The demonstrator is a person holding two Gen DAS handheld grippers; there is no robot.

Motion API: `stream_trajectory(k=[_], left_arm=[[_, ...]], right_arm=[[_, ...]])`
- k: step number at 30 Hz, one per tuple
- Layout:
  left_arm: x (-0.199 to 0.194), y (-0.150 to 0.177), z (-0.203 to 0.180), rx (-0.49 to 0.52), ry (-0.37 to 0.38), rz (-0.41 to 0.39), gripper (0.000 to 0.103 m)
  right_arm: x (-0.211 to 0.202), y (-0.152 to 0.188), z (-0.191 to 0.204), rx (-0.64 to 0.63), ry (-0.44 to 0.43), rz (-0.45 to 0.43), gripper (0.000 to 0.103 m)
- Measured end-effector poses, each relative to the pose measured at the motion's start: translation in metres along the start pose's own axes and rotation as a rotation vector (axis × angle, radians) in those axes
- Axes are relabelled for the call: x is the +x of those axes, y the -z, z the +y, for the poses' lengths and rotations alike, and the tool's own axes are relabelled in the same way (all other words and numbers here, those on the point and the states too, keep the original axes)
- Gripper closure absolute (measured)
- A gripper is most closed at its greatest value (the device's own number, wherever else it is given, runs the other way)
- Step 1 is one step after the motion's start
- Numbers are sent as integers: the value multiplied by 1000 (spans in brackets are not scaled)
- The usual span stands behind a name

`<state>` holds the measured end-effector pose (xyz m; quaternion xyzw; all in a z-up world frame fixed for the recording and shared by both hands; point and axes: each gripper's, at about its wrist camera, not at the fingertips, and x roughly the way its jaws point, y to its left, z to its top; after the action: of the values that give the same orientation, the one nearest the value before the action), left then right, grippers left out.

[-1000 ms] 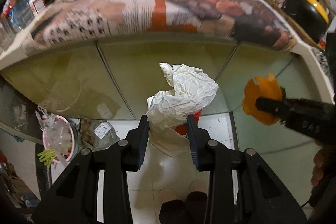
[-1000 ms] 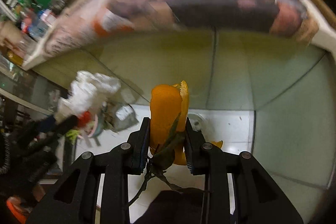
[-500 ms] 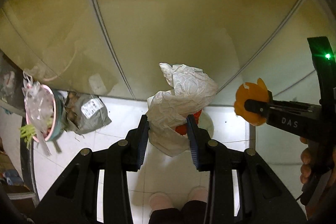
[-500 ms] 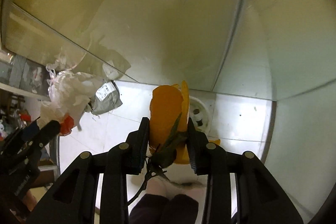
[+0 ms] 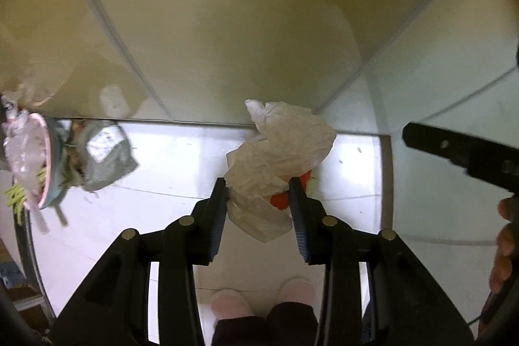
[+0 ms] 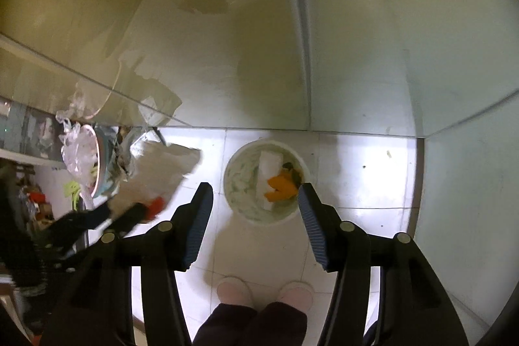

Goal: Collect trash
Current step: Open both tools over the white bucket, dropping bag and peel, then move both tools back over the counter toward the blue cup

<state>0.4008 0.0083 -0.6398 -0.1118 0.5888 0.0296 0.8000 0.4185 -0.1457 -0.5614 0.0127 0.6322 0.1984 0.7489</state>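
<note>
Inside white bin [image 6: 238,193], orange peel [image 6: 281,184]

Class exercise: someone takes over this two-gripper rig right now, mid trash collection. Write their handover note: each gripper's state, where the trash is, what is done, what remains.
Left gripper: shut on the crumpled white paper, with something red caught in the same grip, held above the floor.
Right gripper: open and empty, hanging above the white bin.
Done: the orange peel lies inside the bin, beside a white scrap.
Left: carry the paper bundle over the bin and release it; it is not yet above it.
</note>
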Motion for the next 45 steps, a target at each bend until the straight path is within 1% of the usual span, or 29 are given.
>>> stream_trajectory(k=[4, 7, 9, 12, 15, 18, 21, 22, 24, 29, 32, 34, 36, 39, 42, 44, 45], left_arm=[[30, 1, -16, 31, 25, 34, 58], [55, -1, -18, 38, 27, 73, 56], [61, -2, -18, 53, 29, 92, 56], [46, -3, -17, 59, 7, 50, 56], [16, -5, -17, 51, 6, 18, 56], [-25, -7, -14, 51, 1, -12, 56], [-79, -10, -15, 52, 0, -48, 56], [-105, -12, -15, 53, 3, -64, 56], [-138, -16, -15, 56, 3, -86, 56], [-242, -28, -18, 55, 29, -166, 54], [-312, -33, -20, 75, 34, -239, 52], [-349, -35, -23, 90, 38, -287, 49], [-394, -36, -23, 106, 49, -351, 46], [-442, -36, -18, 127, 43, -440, 41], [-495, -34, -15, 146, 44, -536, 38], [-520, -35, -13, 154, 46, -597, 32], [-531, -33, -11, 156, 42, -629, 25]], right_arm=[[-11, 2, -8, 0, 13, -34, 52], [-17, 6, -11, 2, 19, -59, 52], [-21, 9, -14, 4, 23, -71, 52], [-31, 13, -15, 2, 32, -85, 52], [-45, 15, -12, 2, 36, -90, 52], [-71, 15, -4, -7, 44, -101, 52], [-110, 15, 9, -21, 51, -125, 52], [-121, 15, 13, -23, 51, -134, 52], [-153, 15, 24, -28, 55, -159, 52], [-238, 14, 53, -38, 50, -237, 52], [-286, 15, 73, -51, 53, -290, 52], [-316, 18, 86, -61, 57, -333, 52], [-344, 22, 101, -69, 55, -379, 52], [-386, 27, 120, -84, 47, -454, 52], [-417, 33, 137, -103, 51, -520, 52], [-434, 37, 151, -117, 68, -567, 52], [-443, 40, 155, -124, 77, -594, 52]])
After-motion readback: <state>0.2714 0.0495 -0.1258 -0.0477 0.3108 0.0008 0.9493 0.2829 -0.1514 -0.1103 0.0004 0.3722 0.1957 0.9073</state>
